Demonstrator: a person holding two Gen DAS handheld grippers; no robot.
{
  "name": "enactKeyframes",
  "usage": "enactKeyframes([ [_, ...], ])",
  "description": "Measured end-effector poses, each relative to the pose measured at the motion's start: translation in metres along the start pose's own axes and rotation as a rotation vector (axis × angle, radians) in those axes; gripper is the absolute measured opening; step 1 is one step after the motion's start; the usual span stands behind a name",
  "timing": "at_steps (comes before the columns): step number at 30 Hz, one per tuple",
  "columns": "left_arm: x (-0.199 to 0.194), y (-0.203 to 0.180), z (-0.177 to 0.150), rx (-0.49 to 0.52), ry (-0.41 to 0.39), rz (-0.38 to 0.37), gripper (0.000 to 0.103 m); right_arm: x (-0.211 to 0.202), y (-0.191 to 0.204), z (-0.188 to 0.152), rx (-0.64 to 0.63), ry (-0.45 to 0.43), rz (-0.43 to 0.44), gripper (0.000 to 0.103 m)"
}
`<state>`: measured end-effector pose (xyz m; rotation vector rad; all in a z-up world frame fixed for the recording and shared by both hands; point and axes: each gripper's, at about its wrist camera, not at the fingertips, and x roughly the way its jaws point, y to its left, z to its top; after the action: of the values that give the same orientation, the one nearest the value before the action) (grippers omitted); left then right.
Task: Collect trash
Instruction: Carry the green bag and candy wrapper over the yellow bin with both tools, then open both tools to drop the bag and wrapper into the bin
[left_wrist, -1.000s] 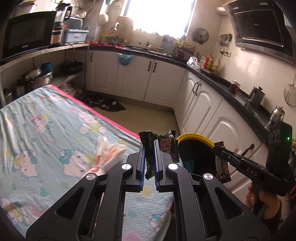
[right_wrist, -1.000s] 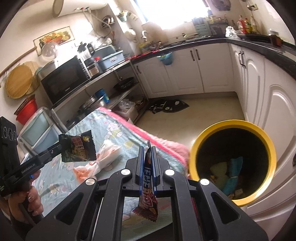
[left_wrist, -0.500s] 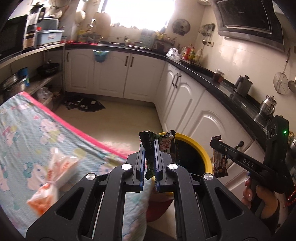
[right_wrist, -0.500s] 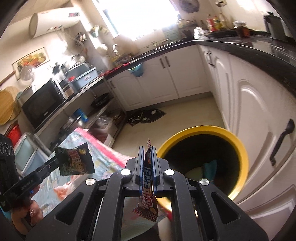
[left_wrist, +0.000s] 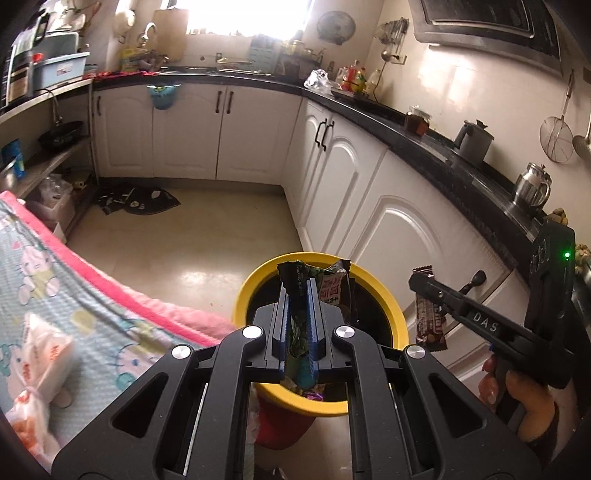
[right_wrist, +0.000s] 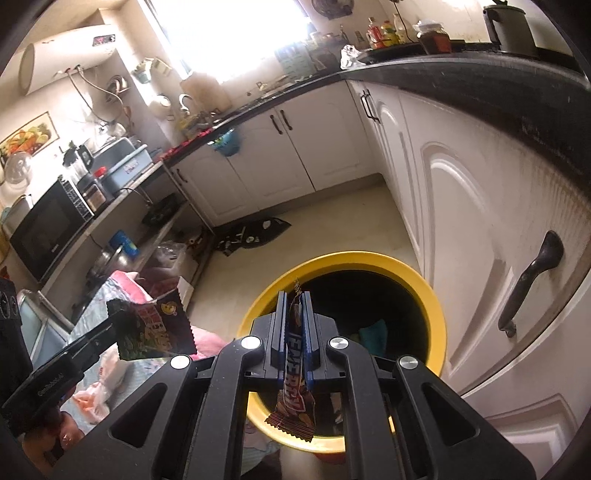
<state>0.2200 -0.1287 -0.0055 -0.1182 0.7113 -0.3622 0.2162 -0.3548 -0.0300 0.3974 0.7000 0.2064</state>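
My left gripper (left_wrist: 298, 291) is shut on a dark green snack packet (left_wrist: 325, 282), held over the near side of a yellow-rimmed trash bin (left_wrist: 391, 302). In the right wrist view that same packet (right_wrist: 155, 332) shows at the left, pinched in the left gripper (right_wrist: 112, 314). My right gripper (right_wrist: 294, 306) is shut on a brown candy bar wrapper (right_wrist: 293, 402) that hangs down over the bin's near rim (right_wrist: 436, 306). From the left wrist view the right gripper (left_wrist: 415, 280) and its wrapper (left_wrist: 428, 321) hover by the bin's right edge. Some trash lies inside the bin.
A table with a pale blue cartoon cloth and pink edge (left_wrist: 110, 295) stands left of the bin, with a white and orange plastic bag (left_wrist: 40, 354) on it. White cabinets (left_wrist: 399, 236) under a black counter close in on the right. A dark mat (left_wrist: 136, 199) lies on the floor.
Both grippers have swung from over the table toward the bin, still holding their wrappers. The bin now lies right under the fingertips in both views, and the table has slid to the left.
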Motion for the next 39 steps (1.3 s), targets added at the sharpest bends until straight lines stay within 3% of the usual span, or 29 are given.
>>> enactKeyframes([
  [16,0.06,-0.013,-0.011,0.007,0.101,-0.002,0.005,0.041,-0.024,-0.018,0.001,0.088,-0.066,0.007],
  [29,0.077,-0.006,-0.024,-0.009,0.136,-0.005,0.005,0.055,-0.027,-0.034,0.012,0.114,-0.1,0.009],
  [30,0.078,-0.005,-0.025,-0.014,0.138,-0.005,0.007,0.055,-0.028,-0.034,0.013,0.115,-0.099,0.011],
  [32,0.077,-0.003,-0.026,-0.022,0.139,-0.002,0.017,0.056,-0.027,-0.033,0.017,0.112,-0.107,0.029],
  [33,0.076,-0.001,-0.026,-0.025,0.136,0.003,0.027,0.055,-0.027,-0.033,0.022,0.106,-0.111,0.034],
  [34,0.074,0.0,-0.027,-0.028,0.133,0.01,0.035,0.054,-0.028,-0.034,0.029,0.101,-0.112,0.037],
  [36,0.07,0.005,-0.028,-0.038,0.128,0.018,0.039,0.052,-0.027,-0.034,0.034,0.098,-0.11,0.04],
  [38,0.064,0.011,-0.029,-0.05,0.12,0.027,0.046,0.049,-0.027,-0.035,0.042,0.089,-0.112,0.051],
  [39,0.06,0.014,-0.03,-0.056,0.112,0.033,0.054,0.048,-0.026,-0.035,0.046,0.084,-0.109,0.053],
])
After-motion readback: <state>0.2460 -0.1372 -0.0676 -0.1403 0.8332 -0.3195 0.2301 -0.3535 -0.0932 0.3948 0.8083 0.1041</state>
